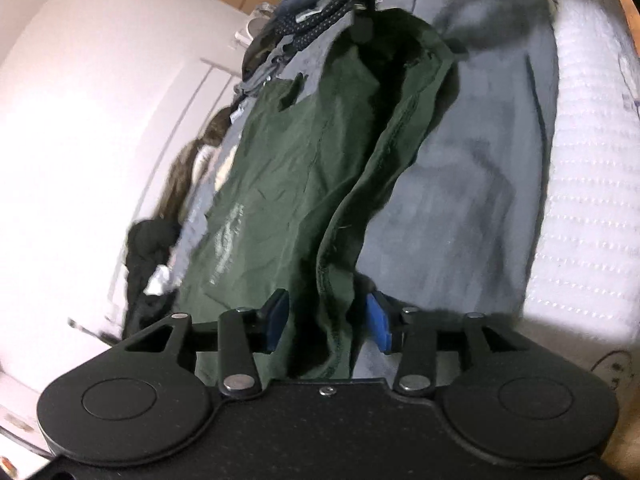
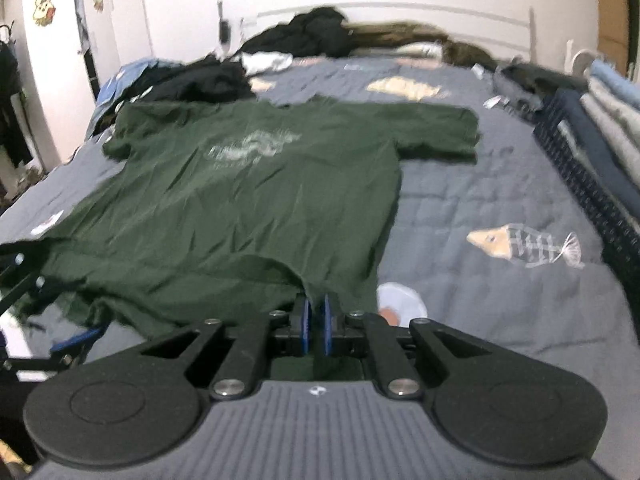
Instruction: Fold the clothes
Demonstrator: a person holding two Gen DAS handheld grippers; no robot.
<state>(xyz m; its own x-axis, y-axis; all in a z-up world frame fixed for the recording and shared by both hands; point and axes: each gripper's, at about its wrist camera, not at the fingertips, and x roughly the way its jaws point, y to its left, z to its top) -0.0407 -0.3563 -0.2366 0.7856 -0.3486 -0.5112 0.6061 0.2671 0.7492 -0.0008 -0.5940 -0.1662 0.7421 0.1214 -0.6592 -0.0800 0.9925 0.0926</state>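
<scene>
White walls and a pale headboard close off the far end of a bed covered by a grey-blue quilt [image 2: 500, 200] with stitched fish on it. Spread front-up across the quilt's middle lies a dark green T-shirt [image 2: 248, 184], a faint pale print on its chest, collar toward the headboard and both short sleeves laid out flat. Its hem reaches the quilt's near edge. At that hem's right end, the right gripper [image 2: 316, 322] has its blue pads nearly together, pinching a small fold of the green cloth between them. The left gripper [image 1: 326, 322], seen also at the left edge of the right wrist view, takes the hem at its other corner: a bunched ridge of the shirt runs between its blue pads, which stand wider apart yet press the cloth on both sides. Dark unfolded clothes [image 2: 304, 36] are heaped along the quilt's far edge and far left corner. A stack of folded garments [image 2: 608, 120] sits along the right edge.
</scene>
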